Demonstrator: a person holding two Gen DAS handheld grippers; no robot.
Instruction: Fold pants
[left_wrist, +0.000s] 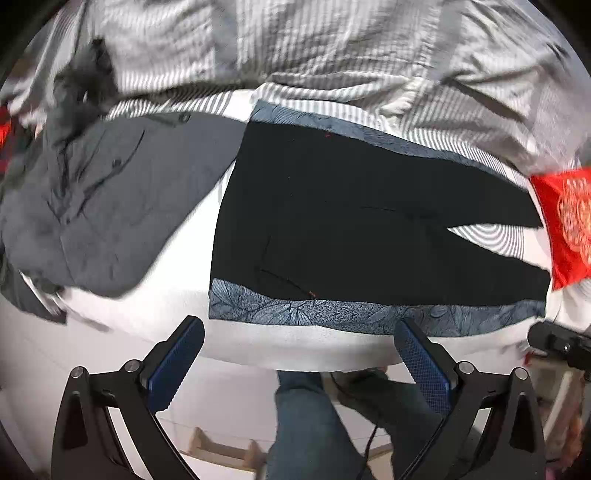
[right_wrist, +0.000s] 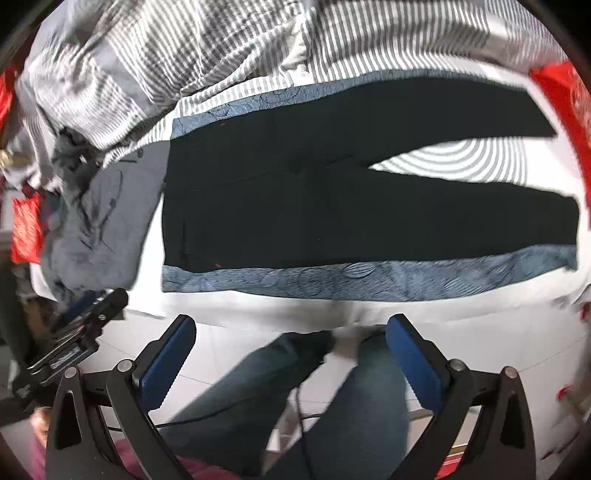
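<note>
With both the left gripper (left_wrist: 299, 349) and the right gripper (right_wrist: 291, 347) gaping wide and holding nothing, the black pants (left_wrist: 362, 221) lie flat at twelve o'clock, so I'd pinch waistband and hem together before folding one leg over the other.

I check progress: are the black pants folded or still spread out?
Spread out. The black pants lie flat, both legs apart in a V, striped sheet visible between them.
</note>
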